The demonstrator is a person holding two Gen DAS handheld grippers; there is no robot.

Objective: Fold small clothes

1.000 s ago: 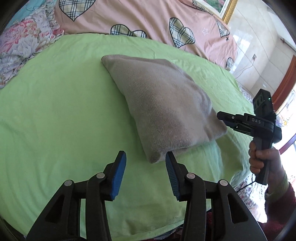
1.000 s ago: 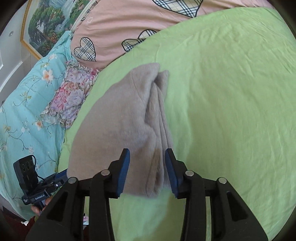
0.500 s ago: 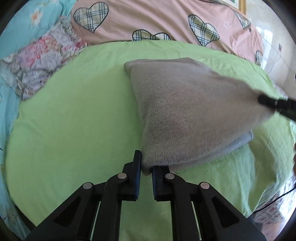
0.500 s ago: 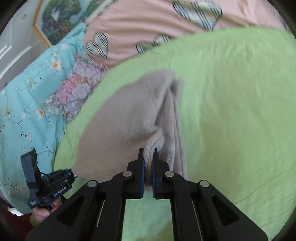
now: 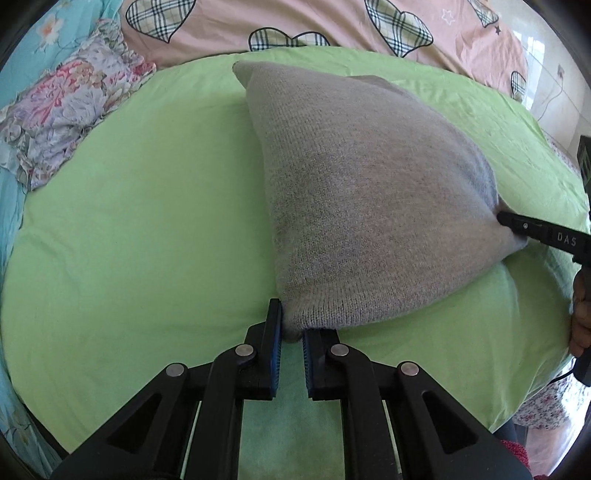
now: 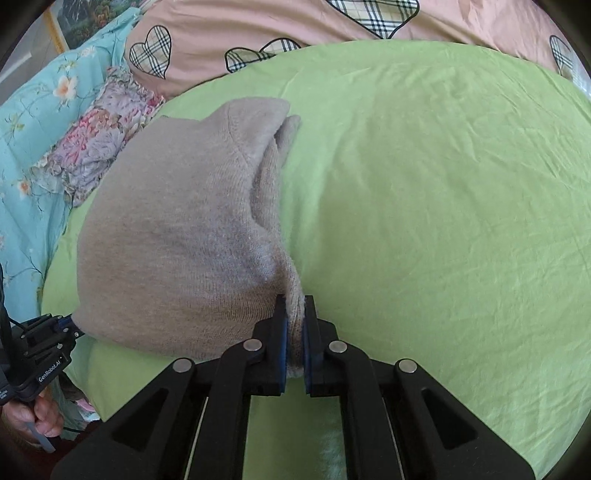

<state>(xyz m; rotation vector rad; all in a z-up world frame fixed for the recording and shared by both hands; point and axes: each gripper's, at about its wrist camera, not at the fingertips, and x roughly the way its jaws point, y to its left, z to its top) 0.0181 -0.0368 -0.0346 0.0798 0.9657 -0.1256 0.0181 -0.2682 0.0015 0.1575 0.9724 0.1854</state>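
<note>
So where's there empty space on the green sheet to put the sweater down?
The green sheet is bare right of the grey sweater, out to the pink heart quilt. Also bare between the sweater and floral pillow. It's crowded by the near edge, where both grippers pinch sweater corners.

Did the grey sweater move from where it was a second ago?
Yes. The grey sweater has its near edge lifted off the green sheet, pinched by both the left gripper and the right gripper.
</note>
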